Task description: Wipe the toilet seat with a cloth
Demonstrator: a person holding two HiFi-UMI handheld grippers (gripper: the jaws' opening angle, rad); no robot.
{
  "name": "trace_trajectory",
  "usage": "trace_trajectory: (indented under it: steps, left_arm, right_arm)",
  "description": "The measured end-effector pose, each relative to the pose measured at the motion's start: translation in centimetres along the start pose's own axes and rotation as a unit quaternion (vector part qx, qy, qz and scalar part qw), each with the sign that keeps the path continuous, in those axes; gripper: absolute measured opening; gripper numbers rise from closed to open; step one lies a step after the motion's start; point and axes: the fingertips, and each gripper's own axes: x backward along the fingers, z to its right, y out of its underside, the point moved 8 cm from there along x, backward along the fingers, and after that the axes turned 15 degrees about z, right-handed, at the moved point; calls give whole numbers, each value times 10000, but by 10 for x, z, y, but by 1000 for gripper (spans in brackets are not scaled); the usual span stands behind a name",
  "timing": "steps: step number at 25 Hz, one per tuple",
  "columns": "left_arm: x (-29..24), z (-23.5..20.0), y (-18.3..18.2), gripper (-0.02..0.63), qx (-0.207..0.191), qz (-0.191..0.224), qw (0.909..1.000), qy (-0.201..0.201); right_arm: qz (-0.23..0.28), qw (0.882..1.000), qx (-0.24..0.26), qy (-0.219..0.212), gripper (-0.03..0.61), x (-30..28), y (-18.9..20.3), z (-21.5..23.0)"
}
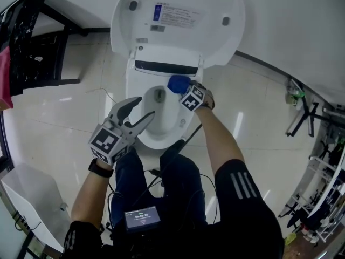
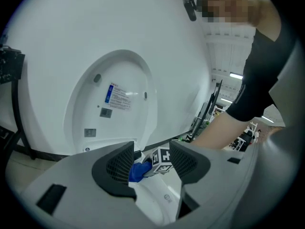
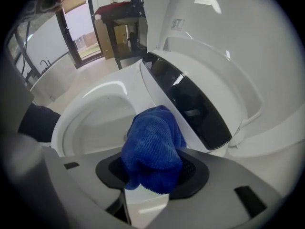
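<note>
The white toilet seat (image 1: 163, 140) rings the bowl, its lid (image 1: 178, 15) raised behind it. My right gripper (image 1: 184, 90) is shut on a bunched blue cloth (image 1: 177, 83), which rests at the seat's back right, just below the dark hinge panel (image 1: 166, 67). In the right gripper view the cloth (image 3: 153, 147) bulges out between the jaws of the gripper (image 3: 152, 171), beside the seat rim (image 3: 97, 99). My left gripper (image 1: 139, 112) hangs open over the seat's left side, holding nothing. Between the jaws of the left gripper (image 2: 151, 165) the cloth (image 2: 138, 171) shows farther off.
A black rack (image 1: 32, 42) with a pink cloth (image 1: 4, 74) stands at the far left. A white bin (image 1: 32, 193) sits at the lower left. Bottles and stands (image 1: 323, 161) crowd the right wall. A small screen (image 1: 142, 217) hangs at the person's waist.
</note>
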Motion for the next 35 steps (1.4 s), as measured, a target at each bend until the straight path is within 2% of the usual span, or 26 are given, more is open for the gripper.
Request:
trace_trajectory:
  steps: [3,6,11,17,21,24,26,30,33,35]
  left_arm:
    - [-2,0,8,238,38,-21,10000,-37]
    - [-3,3,15,238,-2,-8,10000,-2]
    - [-9,17,7,238,-50,23,9998,177]
    - [-15,31,-8,238,-43,-104,9990,443]
    - [-8,31,-4,238,-179,-157,9983,527]
    - [-2,32,-9,238,-261,-160,9980,552]
    - [5,32,-14,238,-319,-149,9977,577]
    - [20,31,-32,238,-352,-180,9978,536]
    - [28,36,-51,238,-392,-166,9976,551]
    - [34,41,-69,238,-444,-17,9973,577]
  right_arm:
    - [-81,10000,31,47,208,-1,4,0]
    - [-401,9987,-265,-158,199,5,22,-12]
    - [-783,9924,-549,-779,198,23,58,-67]
    - [-835,9880,-752,-1064,198,31,83,-139]
    - [-861,9839,-1017,-1194,199,31,85,-160]
    - [-569,9813,-1500,-1059,199,38,81,-153]
    - [-191,9781,-1968,-653,199,55,71,-133]
    - [479,9600,-2757,-26,199,91,55,-99]
    - [1043,9477,-3008,212,200,128,34,-79]
    - [1445,9426,-2989,360,201,163,9,-67]
